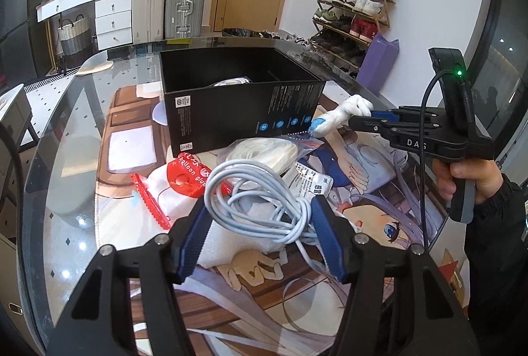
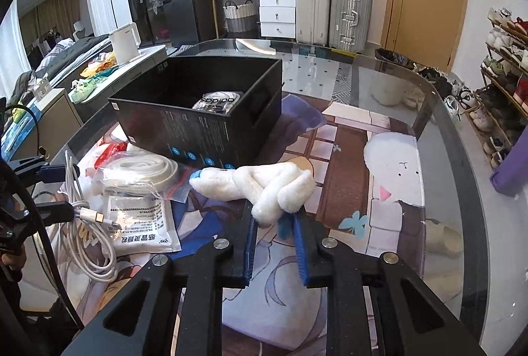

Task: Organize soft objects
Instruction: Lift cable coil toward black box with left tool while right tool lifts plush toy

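Observation:
My right gripper (image 2: 274,217) is shut on a knotted white fluffy sock with a blue toe (image 2: 260,186), held above the mat just right of the black box (image 2: 198,121). It also shows in the left wrist view (image 1: 340,118). My left gripper (image 1: 260,214) stands around a coiled pale cable (image 1: 257,194); its blue pads touch the coil on both sides. The black box (image 1: 237,111) is open on top and holds a packet printed adidas (image 2: 216,101). A clear bag of white strap (image 1: 264,151) lies in front of the box.
A red balloon glue roll (image 1: 184,174), a red strip (image 1: 150,207) and white printed packets (image 2: 138,217) lie on the anime mat (image 2: 346,158). The mat covers a round glass table (image 2: 445,131). Suitcases, drawers and a shoe rack stand behind.

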A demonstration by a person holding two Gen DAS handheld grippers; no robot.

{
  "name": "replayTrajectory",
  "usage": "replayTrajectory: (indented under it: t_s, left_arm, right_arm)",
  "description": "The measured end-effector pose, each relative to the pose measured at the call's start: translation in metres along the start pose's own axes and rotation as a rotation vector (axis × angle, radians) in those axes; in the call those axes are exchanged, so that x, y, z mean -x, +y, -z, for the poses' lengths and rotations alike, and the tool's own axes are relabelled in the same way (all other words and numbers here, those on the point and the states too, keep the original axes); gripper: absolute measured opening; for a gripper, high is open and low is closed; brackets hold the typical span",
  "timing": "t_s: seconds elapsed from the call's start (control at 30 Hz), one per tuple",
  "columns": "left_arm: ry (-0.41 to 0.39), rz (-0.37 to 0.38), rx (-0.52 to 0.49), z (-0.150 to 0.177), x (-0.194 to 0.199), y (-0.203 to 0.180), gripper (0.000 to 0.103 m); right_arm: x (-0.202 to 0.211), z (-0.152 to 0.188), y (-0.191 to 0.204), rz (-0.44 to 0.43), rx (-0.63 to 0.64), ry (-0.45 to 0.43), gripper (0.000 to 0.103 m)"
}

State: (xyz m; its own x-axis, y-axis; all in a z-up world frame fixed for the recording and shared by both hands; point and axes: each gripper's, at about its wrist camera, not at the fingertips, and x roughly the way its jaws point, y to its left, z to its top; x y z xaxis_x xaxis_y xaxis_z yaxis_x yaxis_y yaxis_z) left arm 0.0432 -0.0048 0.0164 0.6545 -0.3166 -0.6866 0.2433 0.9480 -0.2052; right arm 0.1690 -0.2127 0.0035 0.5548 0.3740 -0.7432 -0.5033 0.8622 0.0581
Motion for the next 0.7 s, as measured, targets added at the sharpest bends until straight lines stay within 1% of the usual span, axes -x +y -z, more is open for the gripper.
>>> replayTrajectory:
  t_s: [0.53, 0.7]
  left_arm:
    - [-0.055, 0.022, 0.039, -0.004, 0.018, 0.003, 0.059]
    - [-0.083, 0.006, 0.052, -0.01, 0.025, 0.005, 0.059]
  right_arm:
    - [0.026, 0.0, 0.003, -0.019, -0.003, -0.054, 0.02]
    - [0.034, -0.002, 0.002, -0.026, -0.012, -0.076, 0.02]
